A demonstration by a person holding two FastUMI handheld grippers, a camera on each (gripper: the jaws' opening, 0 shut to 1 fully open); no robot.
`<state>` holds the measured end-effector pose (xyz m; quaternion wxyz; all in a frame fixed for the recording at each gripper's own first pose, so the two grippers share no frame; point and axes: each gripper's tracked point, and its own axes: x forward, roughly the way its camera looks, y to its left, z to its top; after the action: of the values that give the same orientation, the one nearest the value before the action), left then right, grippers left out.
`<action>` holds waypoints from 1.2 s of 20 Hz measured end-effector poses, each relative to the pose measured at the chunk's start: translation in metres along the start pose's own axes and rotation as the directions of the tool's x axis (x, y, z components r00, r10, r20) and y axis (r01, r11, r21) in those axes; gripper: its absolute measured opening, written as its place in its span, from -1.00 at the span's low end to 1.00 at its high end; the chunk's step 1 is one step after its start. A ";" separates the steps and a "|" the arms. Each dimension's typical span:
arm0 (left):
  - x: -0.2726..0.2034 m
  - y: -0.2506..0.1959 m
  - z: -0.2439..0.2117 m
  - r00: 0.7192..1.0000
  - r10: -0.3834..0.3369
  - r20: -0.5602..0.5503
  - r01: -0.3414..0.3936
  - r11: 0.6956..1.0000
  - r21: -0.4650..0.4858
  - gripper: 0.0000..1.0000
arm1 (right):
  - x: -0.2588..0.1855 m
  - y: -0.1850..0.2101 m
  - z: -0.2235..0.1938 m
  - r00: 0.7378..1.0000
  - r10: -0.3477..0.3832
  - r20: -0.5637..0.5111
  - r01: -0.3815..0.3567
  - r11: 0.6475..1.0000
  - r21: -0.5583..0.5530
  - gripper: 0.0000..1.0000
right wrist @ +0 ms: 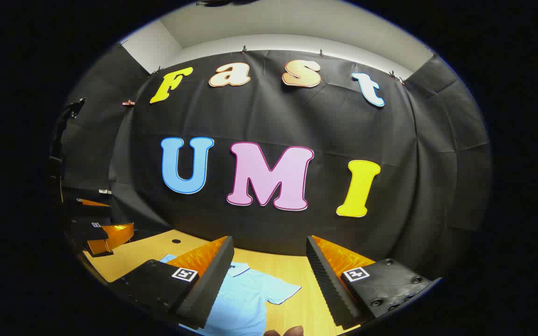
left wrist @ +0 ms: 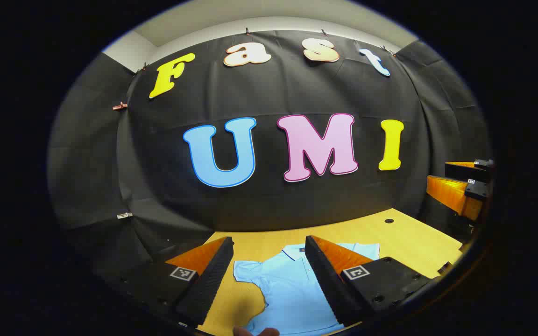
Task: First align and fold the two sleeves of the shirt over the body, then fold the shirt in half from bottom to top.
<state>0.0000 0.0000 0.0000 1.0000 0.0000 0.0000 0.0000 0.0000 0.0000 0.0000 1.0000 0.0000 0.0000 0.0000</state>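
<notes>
A light blue polo shirt point(left wrist: 283, 289) lies flat on the wooden table point(left wrist: 404, 242), collar toward the far wall, both short sleeves spread out. In the left gripper view my left gripper point(left wrist: 269, 247) hovers open above the shirt's collar and its left sleeve point(left wrist: 246, 270). The right gripper point(left wrist: 460, 186) shows at the far right edge of that view. In the right gripper view the shirt point(right wrist: 243, 298) lies below my open right gripper point(right wrist: 269, 249), with the right sleeve point(right wrist: 283, 291) between the fingers. The left gripper point(right wrist: 96, 233) shows at that view's left edge. Neither gripper touches the cloth.
The table point(right wrist: 143, 252) runs back to the black cloth wall. A small dark hole point(left wrist: 389, 220) sits in the tabletop near the far edge. A fingertip point(left wrist: 255, 331) pokes in at the bottom of each view.
</notes>
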 end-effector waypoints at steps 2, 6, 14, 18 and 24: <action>0.002 0.002 -0.002 1.000 -0.001 -0.002 0.001 1.000 0.003 0.96 | 0.000 0.001 -0.003 1.000 -0.003 -0.007 0.003 1.000 -0.010 0.94; 0.004 0.003 -0.004 1.000 -0.004 -0.005 0.004 1.000 0.003 0.96 | 0.002 0.000 -0.007 1.000 -0.013 -0.021 0.013 1.000 -0.007 0.89; 0.005 -0.002 -0.006 1.000 -0.015 -0.005 0.015 1.000 0.012 0.97 | 0.004 -0.003 -0.008 0.999 -0.024 -0.029 0.023 1.000 -0.008 0.93; 0.004 -0.001 -0.007 1.000 -0.014 -0.004 0.014 1.000 0.012 0.96 | 0.006 -0.005 -0.015 0.998 -0.029 -0.047 0.029 1.000 0.000 0.94; 0.002 -0.001 -0.011 1.000 -0.014 -0.011 0.015 1.000 0.018 0.96 | 0.014 -0.005 -0.021 0.996 -0.037 -0.077 0.039 0.999 0.030 0.94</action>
<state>0.0025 -0.0011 -0.0106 0.9999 0.0093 0.0054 -0.0072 0.0140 -0.0046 -0.0210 0.9990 0.0159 0.0381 -0.0189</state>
